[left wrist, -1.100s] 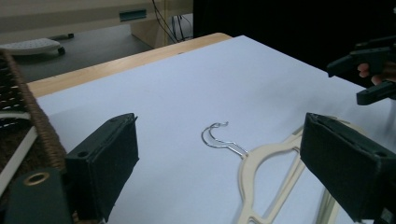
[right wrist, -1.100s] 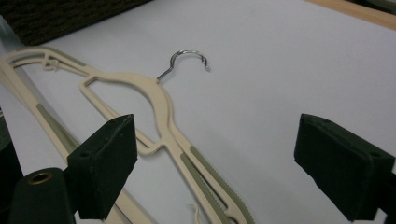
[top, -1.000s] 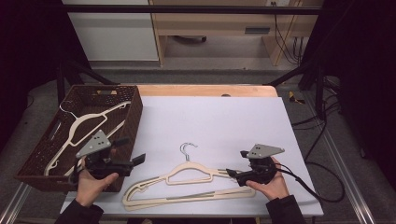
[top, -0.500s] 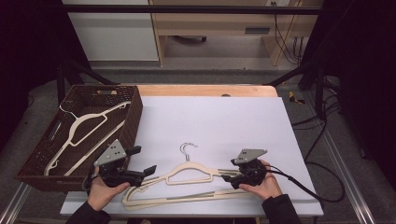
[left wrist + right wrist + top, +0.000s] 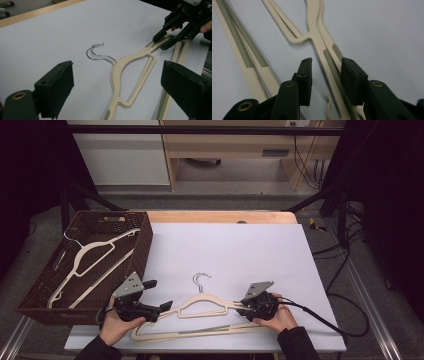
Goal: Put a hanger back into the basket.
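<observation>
A cream plastic hanger [image 5: 205,306] with a metal hook [image 5: 200,281] lies flat near the table's front edge. My right gripper [image 5: 241,306] straddles its right arm. In the right gripper view the ribbed arm [image 5: 329,62] runs between the pads. The jaws have just been closing, and a gap remains beside the left pad [image 5: 304,75]. My left gripper [image 5: 159,295] stands wide open at the hanger's left end. From the left gripper view, the hanger [image 5: 130,62] and its hook [image 5: 96,53] lie ahead between the wide jaws, with the right gripper [image 5: 161,42] farther off.
A dark wicker basket [image 5: 142,245] sits at the left of the table and holds more cream hangers [image 5: 92,255]. The white tabletop [image 5: 240,250] stretches beyond the hanger to a wooden strip at the back. A black cable [image 5: 325,320] trails right from my right gripper.
Both hands have come down and inward onto the hanger's ends. The right gripper's jaws have narrowed around the hanger's right arm. The left gripper has tipped toward the left end.
</observation>
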Tool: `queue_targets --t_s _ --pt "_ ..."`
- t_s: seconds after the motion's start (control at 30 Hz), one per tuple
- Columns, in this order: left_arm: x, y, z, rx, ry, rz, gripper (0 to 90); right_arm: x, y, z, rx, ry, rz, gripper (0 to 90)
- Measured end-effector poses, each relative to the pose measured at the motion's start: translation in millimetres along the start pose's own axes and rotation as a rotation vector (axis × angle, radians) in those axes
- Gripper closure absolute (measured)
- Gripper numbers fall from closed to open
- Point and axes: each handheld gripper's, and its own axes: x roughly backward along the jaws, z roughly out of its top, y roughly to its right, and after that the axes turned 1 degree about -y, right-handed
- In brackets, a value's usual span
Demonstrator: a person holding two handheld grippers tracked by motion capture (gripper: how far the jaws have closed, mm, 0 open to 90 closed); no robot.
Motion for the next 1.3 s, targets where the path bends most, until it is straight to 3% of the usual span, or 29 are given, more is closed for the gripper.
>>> queue_targets --t_s 0.07,0.1,0.13,0.23,0.3,0.4,0.53,0.6,0.7,0.83,1.0,1.07,1.3 --pt "-1.5 0.5 -0.4 -0.003 -0.005 -0.003 11.0 -2.5 1.1 0.1 0.008 -0.01 0.01 63.1" --pt "-2.1 0.9 -0.5 -0.006 -0.008 -0.003 11.0 -3.6 0.1 0.9 -0.01 -0.003 0.018 64.1" --pt "-2.6 1.3 -0.6 -0.009 -0.009 -0.001 11.0 -4.8 1.3 0.9 0.013 -0.003 0.016 65.4" --pt "-3.2 1.4 -0.8 -0.01 -0.014 -0.003 11.0 -6.0 0.8 1.3 0.01 -0.003 0.033 67.5" --pt "-3.3 1.3 -0.9 -0.01 -0.016 -0.004 11.1 -5.6 1.4 1.8 0.01 -0.011 0.026 73.6" --pt "-3.5 1.2 -1.1 -0.009 -0.018 -0.003 11.2 -4.2 2.1 2.0 0.017 -0.024 0.055 75.1" --pt "-4.5 1.3 -1.3 -0.013 -0.023 -0.005 11.3 -2.9 0.3 2.4 0.0 -0.04 0.085 74.9" --pt "-5.7 1.4 -1.7 -0.015 -0.028 -0.006 11.3 -4.6 0.4 2.6 0.003 -0.032 0.091 69.3" --pt "-8.6 0.8 -1.9 -0.013 -0.042 -0.011 11.3 -5.6 -0.9 2.7 0.014 -0.025 0.097 69.9" --pt "-14.8 -0.6 -3.2 -0.013 -0.075 -0.018 11.3 -6.5 -2.4 2.9 0.043 -0.018 0.071 75.7" --pt "-24.9 -0.7 -2.9 -0.012 -0.116 -0.028 11.3 -6.1 -1.0 2.5 0.094 -0.011 0.096 78.1" --pt "-30.1 -0.8 -1.6 -0.009 -0.128 -0.034 11.7 -5.8 -1.3 2.8 0.095 -0.005 0.12 79.3" --pt "-54.5 -2.6 6.6 -0.006 -0.196 -0.034 13.3 4.8 -3.7 4.5 0.108 0.012 0.107 79.8"
